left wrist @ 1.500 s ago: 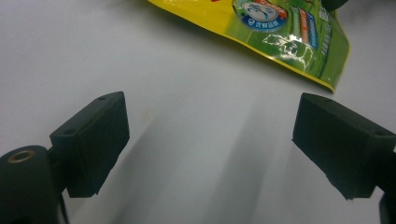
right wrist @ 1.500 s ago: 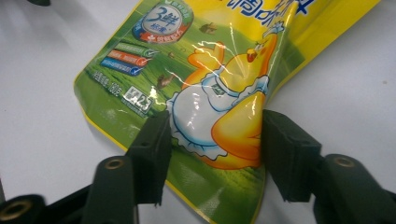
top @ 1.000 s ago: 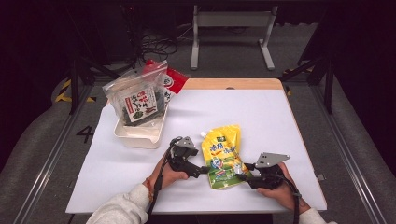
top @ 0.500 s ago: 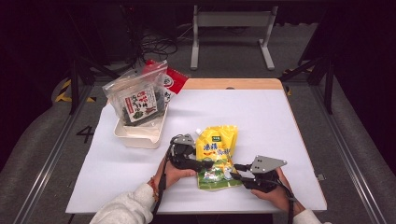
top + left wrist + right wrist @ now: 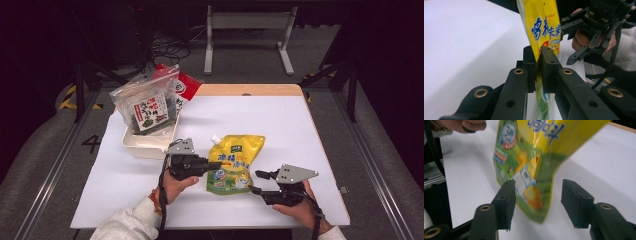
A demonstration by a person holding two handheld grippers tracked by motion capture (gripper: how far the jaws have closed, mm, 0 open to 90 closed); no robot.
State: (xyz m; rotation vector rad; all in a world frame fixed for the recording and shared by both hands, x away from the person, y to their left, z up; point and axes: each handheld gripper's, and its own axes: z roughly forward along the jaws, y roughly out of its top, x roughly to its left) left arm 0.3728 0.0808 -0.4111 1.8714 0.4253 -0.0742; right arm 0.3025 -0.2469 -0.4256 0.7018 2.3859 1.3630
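Pouch: yellow pouch (image 5: 234, 161) near table (image 5: 300, 125) centre-front, white spout at its top-left corner, btwn the two tongs.
Room: bare table to right and far side; white tray (image 5: 148, 142) w/ snack bags (image 5: 148, 107) at far-left, well apart from pouch.
Left tongs: left tongs (image 5: 538, 68) clamped tight on pouch's left edge, jaws pressed to the film.
Right tongs: right tongs (image 5: 537, 195) spread wide, pouch's lower corner btwn jaws; contact unclear.

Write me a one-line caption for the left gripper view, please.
Left gripper clamped on the edge of a yellow spouted drink pouch, with the open right gripper waiting beyond it.
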